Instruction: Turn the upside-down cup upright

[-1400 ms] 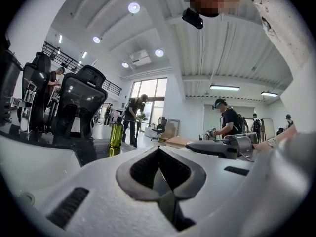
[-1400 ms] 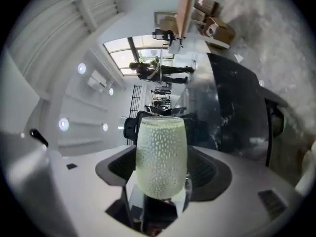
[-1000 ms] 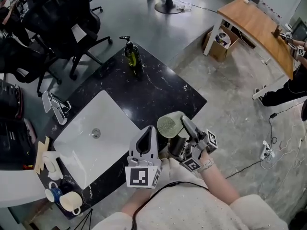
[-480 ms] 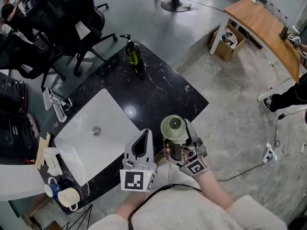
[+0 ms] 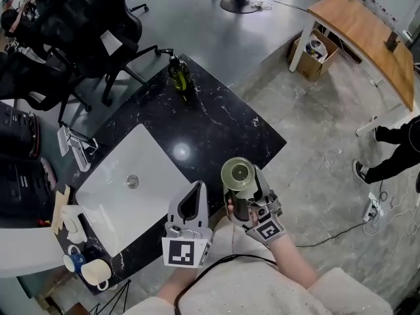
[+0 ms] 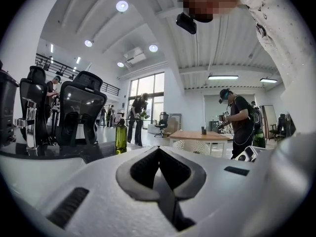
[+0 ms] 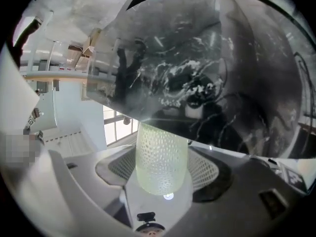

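Observation:
The pale green cup (image 5: 237, 174) with a dimpled wall is held off the near edge of the black marble counter (image 5: 216, 130), mouth upward, so I look down into it in the head view. My right gripper (image 5: 241, 193) is shut on it, one jaw on each side of its wall. The right gripper view shows the cup (image 7: 160, 157) between the wide-set jaws of my right gripper (image 7: 163, 174), with the counter filling the top. My left gripper (image 5: 191, 205) hangs beside it on the left, shut and empty. In the left gripper view my left gripper (image 6: 159, 154) has its jaws meeting.
A white sink (image 5: 125, 195) is set in the counter, with a faucet (image 5: 75, 146) at its left. A green soap bottle (image 5: 178, 77) stands at the far corner. Mugs (image 5: 92, 271) sit at the near left. Office chairs (image 5: 79, 25), a wooden desk (image 5: 361, 31) and a person (image 5: 394, 156) surround the counter.
The right gripper rolled with the cup: a second ago the cup lay tilted with its outside showing, now its mouth faces up. The left gripper stayed put.

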The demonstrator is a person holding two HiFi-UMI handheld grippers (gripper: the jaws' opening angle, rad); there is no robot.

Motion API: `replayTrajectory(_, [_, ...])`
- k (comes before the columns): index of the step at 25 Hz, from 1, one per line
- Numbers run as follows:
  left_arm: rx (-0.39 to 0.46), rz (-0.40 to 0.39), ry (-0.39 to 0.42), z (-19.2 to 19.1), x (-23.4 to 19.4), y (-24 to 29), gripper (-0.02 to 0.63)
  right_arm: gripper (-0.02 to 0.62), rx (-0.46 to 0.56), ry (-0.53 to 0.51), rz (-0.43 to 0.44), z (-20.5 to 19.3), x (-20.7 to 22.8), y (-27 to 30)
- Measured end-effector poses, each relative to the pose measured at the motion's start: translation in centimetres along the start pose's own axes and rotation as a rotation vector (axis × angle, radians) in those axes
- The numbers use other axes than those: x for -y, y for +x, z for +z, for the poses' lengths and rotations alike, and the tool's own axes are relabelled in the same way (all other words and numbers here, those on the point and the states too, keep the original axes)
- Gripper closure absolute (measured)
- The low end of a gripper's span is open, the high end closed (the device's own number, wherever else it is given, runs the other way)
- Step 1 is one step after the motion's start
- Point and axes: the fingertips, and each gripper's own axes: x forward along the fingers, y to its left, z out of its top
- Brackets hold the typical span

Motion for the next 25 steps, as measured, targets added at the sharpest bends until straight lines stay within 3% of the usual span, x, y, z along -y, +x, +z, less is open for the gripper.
replayTrajectory(9, [-0.005,-0.007,-0.006,0.0,0.1,0.2,0.604,0.273,-0.055,0.003,0.024,-0.1,-0.3,-0.4])
replayTrajectory(20, [-0.005,-0.027,-0.027,-0.2,0.4,0.4,0.605,0.270,-0.108,-0.070,0.009,-0.8,-0.5,-0.2])
replayTrajectory(25, [-0.004,-0.039,-0.035,-0.1,0.6,0.3,0.604,0.232,-0.115,-0.101,0.034,-1.0,-0.9,-0.2])
